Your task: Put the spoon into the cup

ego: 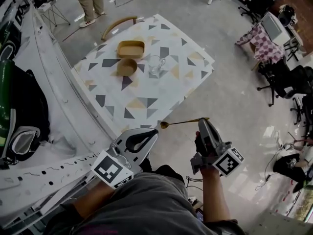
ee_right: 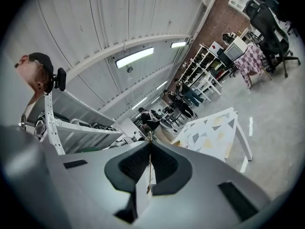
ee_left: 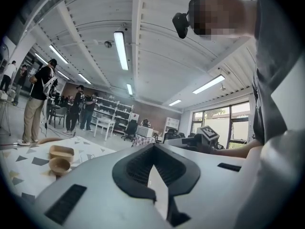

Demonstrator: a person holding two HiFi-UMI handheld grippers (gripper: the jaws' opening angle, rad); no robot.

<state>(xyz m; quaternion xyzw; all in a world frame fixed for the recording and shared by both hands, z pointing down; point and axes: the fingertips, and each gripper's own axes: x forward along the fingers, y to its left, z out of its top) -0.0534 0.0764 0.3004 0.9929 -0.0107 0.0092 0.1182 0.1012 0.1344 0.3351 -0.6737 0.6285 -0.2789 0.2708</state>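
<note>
Right hand-held gripper [ego: 202, 123] pinches slim gold metal spoon [ego: 182, 122] by handle tip; left hand-held gripper [ego: 153, 133] closed, empty. Best: tilt bowl down, centre over clear glass cup [ego: 156, 64] on patterned table [ego: 146, 104], lower slowly.

1. A glossy grey floor [ego: 234, 92] surrounds the triangle-patterned counter [ego: 142, 94].
2. Black office chairs [ego: 288, 82] stand well beyond the counter's right edge.
3. Tube lights [ee_left: 120, 49] line the white ribbed ceiling [ee_left: 157, 56]; windows [ee_left: 238, 123] glow.
</note>
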